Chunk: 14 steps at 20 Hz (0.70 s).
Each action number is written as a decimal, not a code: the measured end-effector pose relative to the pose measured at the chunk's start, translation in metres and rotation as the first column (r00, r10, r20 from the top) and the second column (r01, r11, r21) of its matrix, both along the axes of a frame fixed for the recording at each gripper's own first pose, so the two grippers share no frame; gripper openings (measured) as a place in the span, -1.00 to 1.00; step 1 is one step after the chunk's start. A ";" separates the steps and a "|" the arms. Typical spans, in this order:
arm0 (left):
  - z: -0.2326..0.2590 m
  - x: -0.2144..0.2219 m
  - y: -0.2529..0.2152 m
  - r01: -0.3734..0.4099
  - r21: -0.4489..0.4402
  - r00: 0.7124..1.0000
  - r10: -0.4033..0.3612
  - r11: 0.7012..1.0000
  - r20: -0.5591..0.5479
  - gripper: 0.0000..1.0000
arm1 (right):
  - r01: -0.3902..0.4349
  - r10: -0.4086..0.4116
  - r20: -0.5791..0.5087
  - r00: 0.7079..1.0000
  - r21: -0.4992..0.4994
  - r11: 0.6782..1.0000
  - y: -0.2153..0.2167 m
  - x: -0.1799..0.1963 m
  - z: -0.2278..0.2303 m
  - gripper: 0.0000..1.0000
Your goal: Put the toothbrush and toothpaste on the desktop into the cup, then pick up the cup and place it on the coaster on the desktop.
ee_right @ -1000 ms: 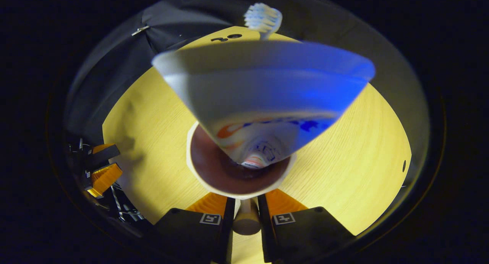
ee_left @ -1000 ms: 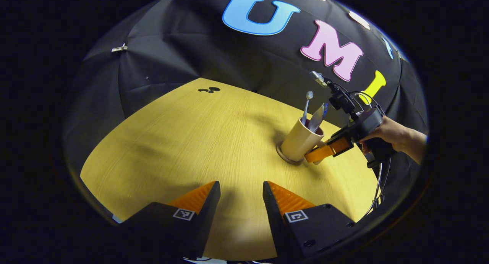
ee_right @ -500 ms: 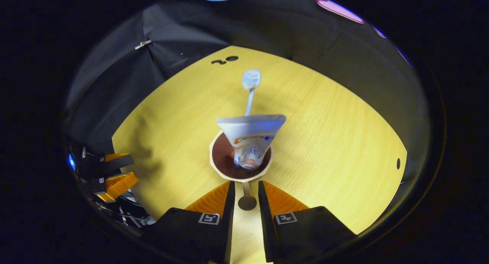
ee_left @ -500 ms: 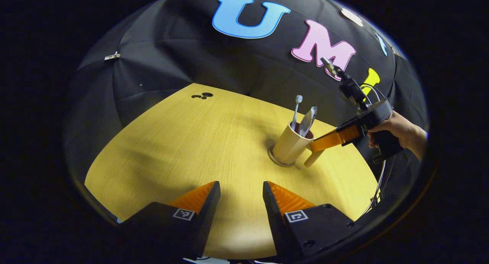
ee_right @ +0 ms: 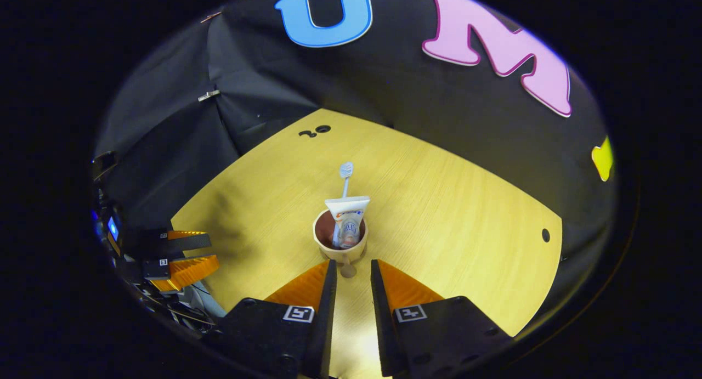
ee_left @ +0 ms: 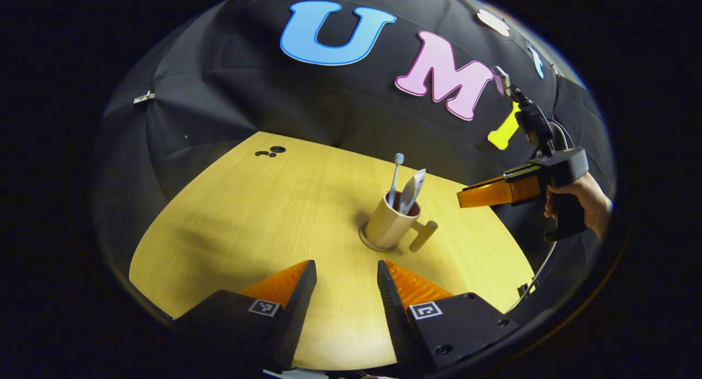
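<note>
A beige cup stands upright on a round coaster near the middle of the wooden desktop. A white toothbrush and a toothpaste tube stick up out of it. The cup's handle points right. My right gripper, held by a hand, hovers apart from the cup, up and to its right. In the right gripper view the cup, toothbrush and toothpaste lie just beyond my right gripper, which is narrowly open and holds nothing. My left gripper is open over the near desktop.
My left gripper also sits at the desk's left edge in the right gripper view, with cables below it. Small dark holes mark the far corner, and another hole lies near the right edge. The black cloth wall rises behind the desk.
My right gripper let go of the cup's handle and drew back up and away. The cup now stands alone on the coaster. The left gripper stayed open and shifted slightly.
</note>
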<state>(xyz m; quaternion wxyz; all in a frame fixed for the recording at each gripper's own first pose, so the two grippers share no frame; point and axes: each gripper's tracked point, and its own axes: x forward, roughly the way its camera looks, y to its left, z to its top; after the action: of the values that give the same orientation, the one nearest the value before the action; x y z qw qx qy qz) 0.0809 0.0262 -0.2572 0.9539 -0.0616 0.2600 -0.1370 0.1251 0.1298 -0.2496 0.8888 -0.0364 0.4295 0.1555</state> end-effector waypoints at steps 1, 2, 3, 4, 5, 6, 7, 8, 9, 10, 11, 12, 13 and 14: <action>0.005 0.000 -0.005 0.015 -0.001 1.000 -0.015 1.000 0.005 0.42 | 0.006 -0.006 0.017 1.000 0.004 1.000 -0.002 -0.004 0.008 -0.22; 0.010 -0.001 -0.010 0.029 0.002 1.000 -0.029 1.000 0.012 0.41 | 0.014 -0.014 0.032 0.999 0.007 1.000 -0.004 -0.010 0.017 -0.30; 0.013 -0.001 -0.015 0.043 0.006 0.999 -0.043 0.999 0.016 0.42 | 0.023 -0.024 0.042 0.999 0.015 1.000 -0.005 -0.015 0.023 -0.20; 0.016 -0.002 -0.019 0.056 0.008 0.998 -0.056 0.998 0.018 0.41 | 0.029 -0.030 0.048 0.998 0.021 0.999 -0.006 -0.021 0.028 -0.20; 0.019 -0.004 -0.025 0.071 0.008 0.997 -0.071 0.997 0.018 0.41 | 0.034 -0.035 0.056 0.998 0.023 0.999 -0.007 -0.027 0.032 0.10; 0.023 -0.007 -0.031 0.084 0.009 0.996 -0.084 0.996 0.017 0.45 | 0.036 -0.038 0.068 0.997 0.020 0.999 -0.008 -0.034 0.036 0.28; 0.024 -0.009 -0.036 0.098 0.010 0.995 -0.098 0.995 0.018 0.47 | 0.039 -0.040 0.077 0.996 0.016 0.999 -0.008 -0.040 0.040 0.47; 0.026 -0.011 -0.041 0.108 0.014 0.994 -0.108 0.994 0.019 0.51 | 0.037 -0.039 0.086 0.996 0.016 0.999 -0.008 -0.047 0.042 0.46; 0.028 -0.014 -0.045 0.114 0.022 0.993 -0.114 0.993 0.021 0.52 | 0.037 -0.039 0.089 0.995 0.018 0.999 -0.007 -0.052 0.044 0.46; 0.030 -0.016 -0.048 0.121 0.030 0.992 -0.122 0.992 0.024 0.63 | 0.038 -0.040 0.094 0.995 0.022 0.999 -0.006 -0.058 0.044 0.46; 0.031 -0.020 -0.053 0.135 0.031 0.990 -0.136 0.990 0.025 0.68 | 0.040 -0.043 0.097 0.994 0.028 0.999 -0.005 -0.062 0.046 0.52; 0.034 -0.022 -0.058 0.148 0.032 0.989 -0.149 0.989 0.025 0.80 | 0.043 -0.046 0.099 0.994 0.034 0.998 -0.004 -0.068 0.048 0.53; 0.033 -0.026 -0.065 0.163 0.030 0.986 -0.164 0.986 0.024 1.00 | 0.049 -0.053 0.105 0.993 0.042 0.998 -0.003 -0.074 0.049 0.53; 0.035 -0.029 -0.068 0.169 0.032 0.985 -0.170 0.985 0.024 0.95 | 0.051 -0.056 0.108 0.993 0.048 0.998 -0.001 -0.078 0.051 0.54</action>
<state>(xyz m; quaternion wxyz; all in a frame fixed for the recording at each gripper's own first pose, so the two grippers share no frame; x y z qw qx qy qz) 0.0523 -0.0422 -0.2218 0.9429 -0.0230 0.2535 -0.2146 0.0475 0.1284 -0.1987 0.9154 -0.0132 0.3776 0.1392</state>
